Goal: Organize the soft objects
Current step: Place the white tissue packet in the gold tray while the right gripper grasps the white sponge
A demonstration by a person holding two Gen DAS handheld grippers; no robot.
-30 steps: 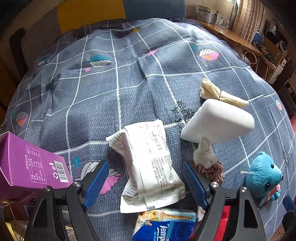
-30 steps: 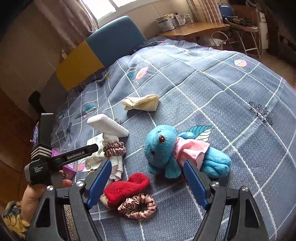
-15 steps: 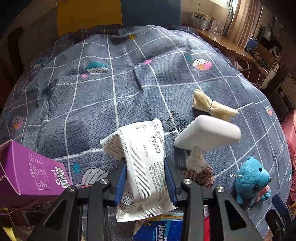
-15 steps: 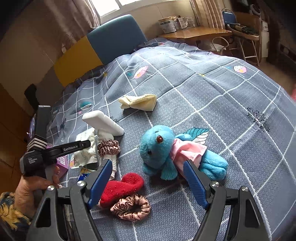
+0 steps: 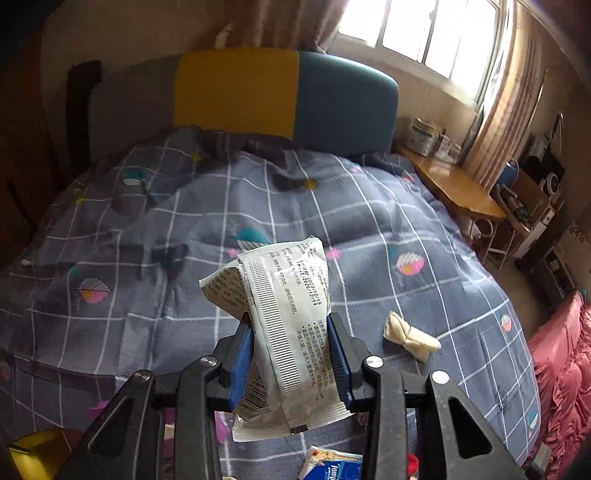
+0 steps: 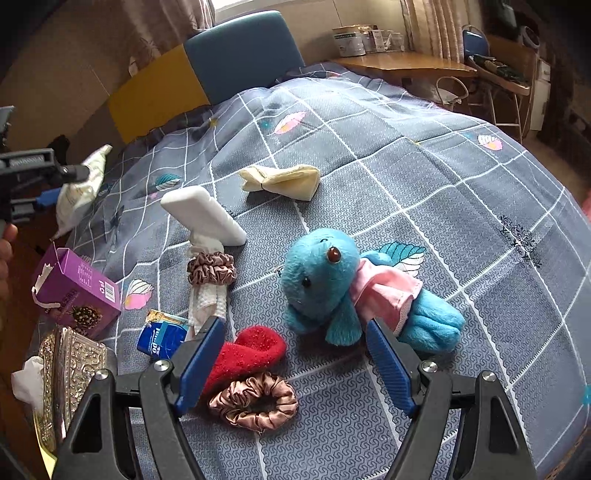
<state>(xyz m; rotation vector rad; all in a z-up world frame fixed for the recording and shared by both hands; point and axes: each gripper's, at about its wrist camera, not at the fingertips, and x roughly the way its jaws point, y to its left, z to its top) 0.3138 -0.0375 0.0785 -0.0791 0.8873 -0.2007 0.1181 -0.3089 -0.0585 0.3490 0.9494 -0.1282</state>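
Home bedroom, quilted bed (image 5: pixel 369 229), padded headboard (image 5: pixel 280 96), curtained window (image 5: pixel 424 33)

packet (image 5: pixel 284 325): we see crinkled glossy plastic film, printed
bedspread (image 6: pixel 424 192): matt woven cloth, we note
plush toy (image 6: pixel 325 277): fuzzy pile, glossy bead eyes
near scrunchie (image 6: pixel 255 400): shiny satin
purple box (image 6: pixel 79 288): smooth cardboard
left tissue box (image 6: pixel 70 362): embossed metallic sheen, we judge

Left tongs (image 5: pixel 290 354) closed on white packet (image 5: pixel 284 325), lifted it off bedspread (image 5: pixel 147 295).
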